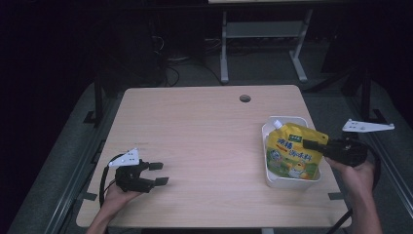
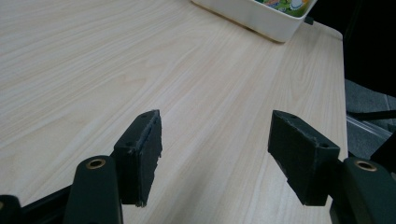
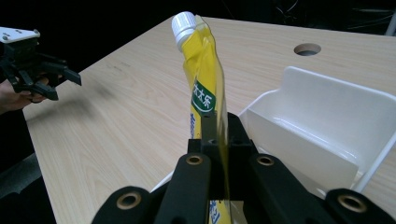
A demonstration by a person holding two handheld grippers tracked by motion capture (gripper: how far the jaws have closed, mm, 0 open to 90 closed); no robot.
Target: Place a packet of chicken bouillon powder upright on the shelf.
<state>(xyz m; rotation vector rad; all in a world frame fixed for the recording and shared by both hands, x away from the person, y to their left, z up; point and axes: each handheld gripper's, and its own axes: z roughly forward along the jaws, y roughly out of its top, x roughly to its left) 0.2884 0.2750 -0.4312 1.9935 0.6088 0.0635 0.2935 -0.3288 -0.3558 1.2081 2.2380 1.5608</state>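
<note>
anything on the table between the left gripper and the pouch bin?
Nothing: bare tabletop runs from the open left gripper to the white bin holding the yellow pouch, per the high view.

A person's left hand [image 1: 119, 194] cradles the left black two-jaw tongs [image 1: 159, 173] low at the near left, palm up, jaws spread wide apart. At the right, the right hand [image 1: 358, 171] grips the right black tongs [image 1: 309, 144], jaws clamped together, forearm angled in from below.
</note>
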